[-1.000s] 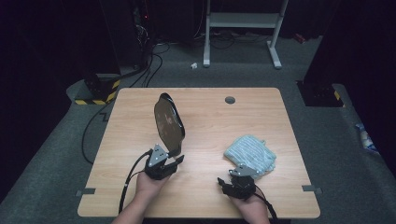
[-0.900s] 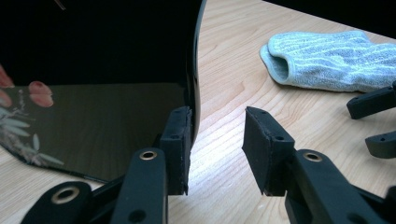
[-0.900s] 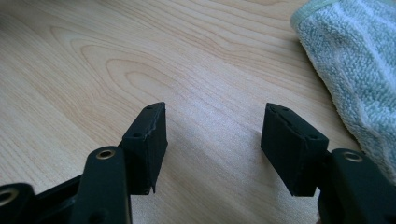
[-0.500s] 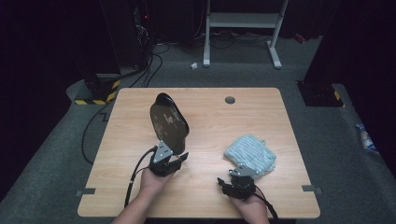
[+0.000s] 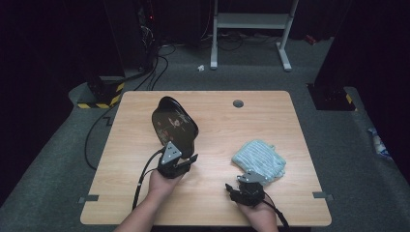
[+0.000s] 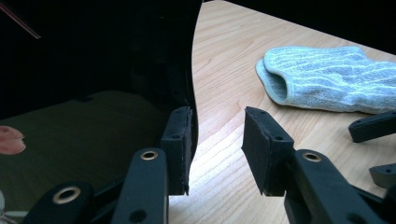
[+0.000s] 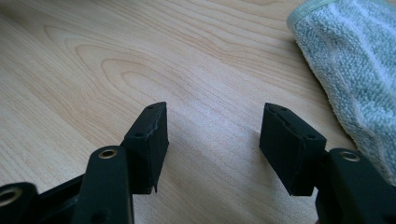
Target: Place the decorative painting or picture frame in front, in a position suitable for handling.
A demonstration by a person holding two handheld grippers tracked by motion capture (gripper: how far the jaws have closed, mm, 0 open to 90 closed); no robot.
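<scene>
High view: the black plate (image 5: 174,124) stands tilted on the table (image 5: 270,116), at 12 o'clock from the left gripper (image 5: 183,155). Its jaws are apart, and one pad touches the plate's edge. The right gripper (image 5: 251,176) is open, empty and low. Probably it must next take the cloth (image 5: 259,159) at its 1 o'clock, for wiping.

The black plate (image 6: 93,70) runs past the left gripper view's top and left edges. The blue towel (image 7: 355,70) is cropped at the right gripper view's right edge.

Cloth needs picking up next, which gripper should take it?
Right. The right gripper sits with open, empty jaws just short of the cloth, while the left gripper is up against the tilted black plate.
</scene>
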